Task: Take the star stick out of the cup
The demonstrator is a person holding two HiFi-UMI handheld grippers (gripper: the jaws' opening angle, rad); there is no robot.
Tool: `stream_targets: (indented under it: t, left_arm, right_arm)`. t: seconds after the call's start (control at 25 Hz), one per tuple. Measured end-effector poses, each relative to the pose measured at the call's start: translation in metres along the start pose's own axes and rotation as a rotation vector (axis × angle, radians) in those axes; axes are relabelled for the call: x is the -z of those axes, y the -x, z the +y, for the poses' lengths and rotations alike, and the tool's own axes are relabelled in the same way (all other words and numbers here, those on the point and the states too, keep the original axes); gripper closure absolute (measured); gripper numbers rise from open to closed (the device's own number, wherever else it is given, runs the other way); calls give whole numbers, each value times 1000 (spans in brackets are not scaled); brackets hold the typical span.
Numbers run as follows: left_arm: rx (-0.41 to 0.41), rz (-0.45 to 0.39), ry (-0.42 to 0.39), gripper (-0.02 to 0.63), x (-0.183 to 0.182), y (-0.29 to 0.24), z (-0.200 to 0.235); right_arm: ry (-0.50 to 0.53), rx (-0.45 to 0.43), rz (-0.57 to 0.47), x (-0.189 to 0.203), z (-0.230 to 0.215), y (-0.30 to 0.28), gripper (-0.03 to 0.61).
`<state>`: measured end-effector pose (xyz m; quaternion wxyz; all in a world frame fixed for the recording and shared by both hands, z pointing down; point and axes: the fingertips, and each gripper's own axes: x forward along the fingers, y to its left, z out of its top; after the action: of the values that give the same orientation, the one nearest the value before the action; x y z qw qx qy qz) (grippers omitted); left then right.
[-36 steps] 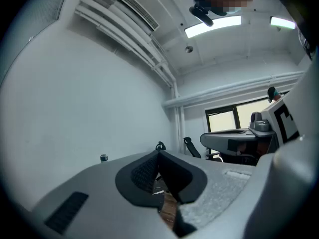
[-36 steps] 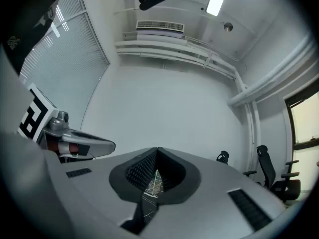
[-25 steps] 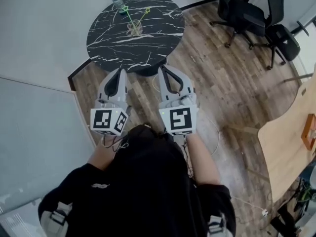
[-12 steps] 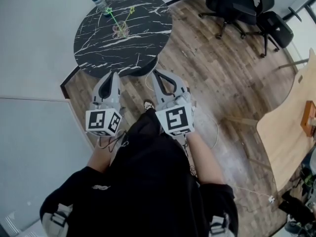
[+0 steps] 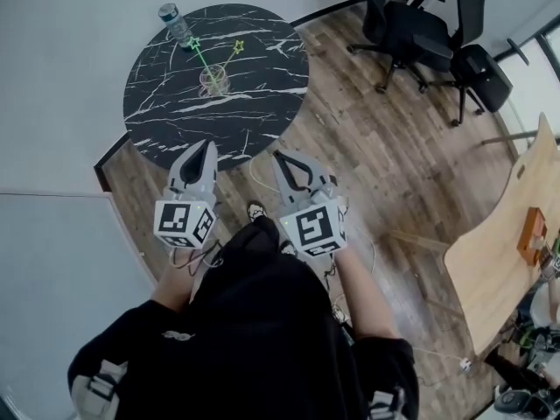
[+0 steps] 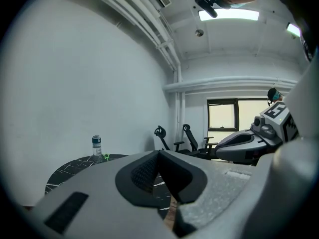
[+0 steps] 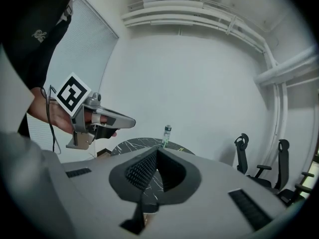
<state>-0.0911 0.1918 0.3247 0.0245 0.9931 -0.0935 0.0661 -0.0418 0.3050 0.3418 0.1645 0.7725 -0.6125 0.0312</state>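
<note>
Head view: cup (image 5: 213, 80) tiny, can't tell how star sticks (image 5: 202, 58) sit in it. Both gripper views: cup hidden behind jaws. Wooden table (image 5: 503, 245) cut off at rt edge.

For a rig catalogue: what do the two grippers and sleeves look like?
Left gripper and right gripper: light grey, tapered fingers with black ribbed pads, each with a white cube of black square markers and thin dark cables. Black sleeves.

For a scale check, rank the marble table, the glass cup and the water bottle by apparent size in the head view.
1. marble table, by far the largest.
2. water bottle and glass cup: they look about alike, and the bottle stands farther from the camera, so I leave them unranked.
</note>
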Motion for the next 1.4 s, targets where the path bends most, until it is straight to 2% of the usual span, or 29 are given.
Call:
stream_targets:
  t: [0.32, 0.44, 0.64, 1.0, 1.2, 1.4]
  left_arm:
    - [5, 0, 45, 615, -5, -38, 69]
    - [0, 37, 60, 615, 7, -48, 97]
    - [-14, 71, 64, 615, 22, -61, 134]
    - [-22, 142, 122, 615, 48, -93, 169]
    - [-68, 173, 131, 615, 56, -118, 190]
    - [-114, 198, 175, 615, 61, -139, 207]
  right_arm:
    - [15, -68, 46, -21, -2, -92, 581]
    - [-12, -96, 59, -26, 3, -129, 581]
    - [-85, -94, 66, -27, 4, -182, 581]
    - [-158, -149, 111, -9, -5, -246, 582]
    - [-173, -203, 133, -2, -17, -285, 583]
    - [-161, -254, 139, 3, -28, -325, 582]
